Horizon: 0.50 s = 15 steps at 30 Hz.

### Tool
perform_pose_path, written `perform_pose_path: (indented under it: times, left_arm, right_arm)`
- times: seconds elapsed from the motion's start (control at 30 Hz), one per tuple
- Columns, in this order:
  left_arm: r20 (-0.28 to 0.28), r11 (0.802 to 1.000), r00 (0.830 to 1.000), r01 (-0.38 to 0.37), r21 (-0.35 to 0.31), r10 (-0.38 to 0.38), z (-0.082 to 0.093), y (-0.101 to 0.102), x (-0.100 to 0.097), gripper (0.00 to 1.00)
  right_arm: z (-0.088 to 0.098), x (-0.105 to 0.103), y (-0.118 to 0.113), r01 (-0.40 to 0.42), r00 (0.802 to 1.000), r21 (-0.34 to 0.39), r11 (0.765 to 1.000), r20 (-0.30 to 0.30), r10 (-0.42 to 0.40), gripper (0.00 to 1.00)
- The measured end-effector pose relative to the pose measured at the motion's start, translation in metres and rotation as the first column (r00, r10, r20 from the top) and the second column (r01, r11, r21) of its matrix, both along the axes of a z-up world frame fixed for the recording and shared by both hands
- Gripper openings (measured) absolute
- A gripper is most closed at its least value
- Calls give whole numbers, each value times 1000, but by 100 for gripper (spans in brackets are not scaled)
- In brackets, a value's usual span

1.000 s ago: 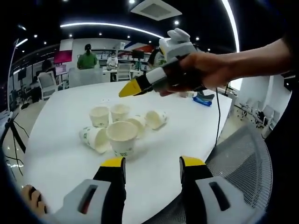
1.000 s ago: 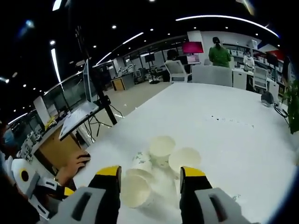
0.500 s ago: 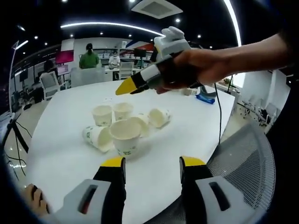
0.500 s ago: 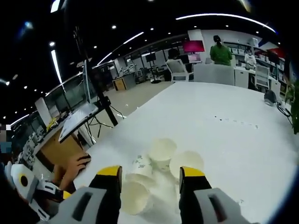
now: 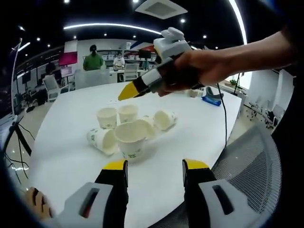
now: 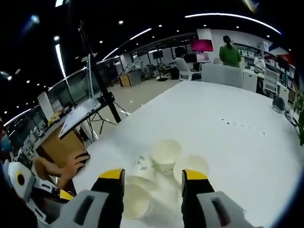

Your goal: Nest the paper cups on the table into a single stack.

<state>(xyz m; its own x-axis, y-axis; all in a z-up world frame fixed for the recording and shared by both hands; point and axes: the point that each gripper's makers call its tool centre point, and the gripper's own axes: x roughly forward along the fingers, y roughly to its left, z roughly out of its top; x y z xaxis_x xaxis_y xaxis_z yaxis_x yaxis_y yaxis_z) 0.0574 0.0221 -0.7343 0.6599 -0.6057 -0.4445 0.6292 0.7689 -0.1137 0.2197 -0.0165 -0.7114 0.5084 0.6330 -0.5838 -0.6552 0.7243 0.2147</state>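
Observation:
Several white paper cups (image 5: 130, 139) sit in a loose cluster mid-table. Some are upright, and two lie on their sides (image 5: 101, 140) (image 5: 163, 119). My left gripper (image 5: 155, 166) is open near the table's front edge, well short of the cluster. A hand holds my right gripper (image 5: 129, 90) in the air above the cups, yellow tips pointing left. In the right gripper view, its own jaws (image 6: 153, 175) stand apart with nothing between them, and the cups (image 6: 166, 153) lie just beyond and below.
The round white table (image 5: 61, 156) has a grey mesh chair back (image 5: 247, 161) at its near right edge. A blue object (image 5: 209, 100) lies at the far right. A laptop on a tripod stand (image 6: 80, 116) is beside the table. People stand far behind.
Both views have shifted slightly with the hands. The right gripper has edged a little over the cups. The cups have not moved.

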Motion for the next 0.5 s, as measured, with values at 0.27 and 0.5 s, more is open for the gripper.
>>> perform_pose_path:
  times: [0.27, 0.5]
  left_arm:
    - [2, 1000, 1000, 18, 4, -18, 0, -2, -2, 45]
    - [2, 1000, 1000, 10, -8, -10, 1, -1, 0, 46]
  right_arm:
    - [-2, 3, -7, -9, 1000, -33, 999, 6, 9, 47]
    - [-5, 20, -15, -1, 1000, -47, 999, -3, 1, 47]
